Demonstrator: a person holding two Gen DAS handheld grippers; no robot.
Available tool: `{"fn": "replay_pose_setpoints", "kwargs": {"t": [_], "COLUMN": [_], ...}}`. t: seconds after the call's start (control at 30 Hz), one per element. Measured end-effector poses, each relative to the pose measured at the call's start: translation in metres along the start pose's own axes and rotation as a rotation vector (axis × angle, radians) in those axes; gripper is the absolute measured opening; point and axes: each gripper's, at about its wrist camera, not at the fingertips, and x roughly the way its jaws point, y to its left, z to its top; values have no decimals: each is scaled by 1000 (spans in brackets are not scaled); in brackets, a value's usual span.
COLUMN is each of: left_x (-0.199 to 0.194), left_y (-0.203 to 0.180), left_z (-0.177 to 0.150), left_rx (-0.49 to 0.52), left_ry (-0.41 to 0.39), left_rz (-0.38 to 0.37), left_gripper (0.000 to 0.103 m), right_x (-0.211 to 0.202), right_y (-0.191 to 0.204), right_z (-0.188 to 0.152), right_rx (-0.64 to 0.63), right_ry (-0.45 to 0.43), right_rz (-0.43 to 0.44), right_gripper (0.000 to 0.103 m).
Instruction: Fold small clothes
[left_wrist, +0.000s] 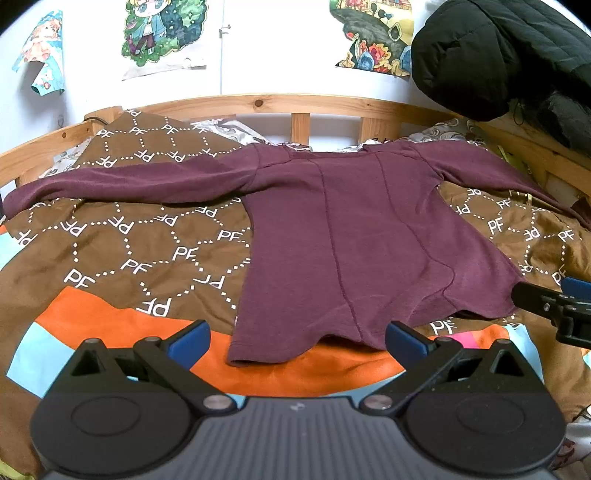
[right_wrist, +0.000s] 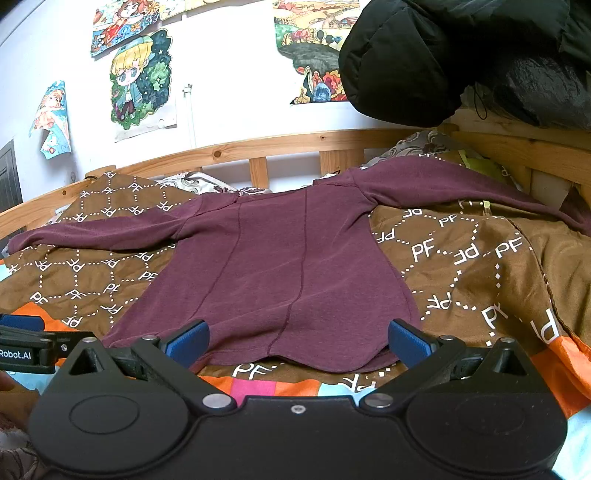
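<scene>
**Maroon top spread flat ahead of both open grippers**

A maroon long-sleeved top (left_wrist: 354, 236) lies flat on a brown quilt (left_wrist: 147, 251) printed with white "PF" letters. Its hem is the nearest edge to both grippers and its neckline points away from them, toward the wooden bed rail (left_wrist: 280, 101). The body runs lengthwise straight out from the tongs, while the two sleeves stretch crosswise, one far out to the left, the other to the right.

The left gripper (left_wrist: 297, 341) has its blue-padded fingers spread wide, holding nothing; the hem's left corner lies between and just beyond them. The right gripper (right_wrist: 297, 341) is likewise spread wide and empty, the hem's right part just ahead of its fingers.

Beyond the top, past the rail, colourful drawings (right_wrist: 142, 79) hang on a white wall. A black padded jacket (right_wrist: 461, 55) bulges up ahead on the right, above the right sleeve's end. Orange, pink and pale blue quilt patches (right_wrist: 258, 387) lie under the grippers.
</scene>
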Motion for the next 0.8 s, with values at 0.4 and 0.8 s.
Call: {"fn": "replay_pose_setpoints", "kwargs": {"t": [0.4,0.8], "left_x": [-3,-2], "left_y": [-2,-1], "left_z": [3,3], "left_rx": [9,6], "left_ry": [-3,1], "left_rz": [6,4], "left_gripper": [102,102], "right_x": [-2,-2], "right_y": [-1,0], "right_z": [2,2], "right_rx": [-1,-2], "right_ry": [-19,-17], "right_rz": [2,2], "right_gripper": [103,103]}}
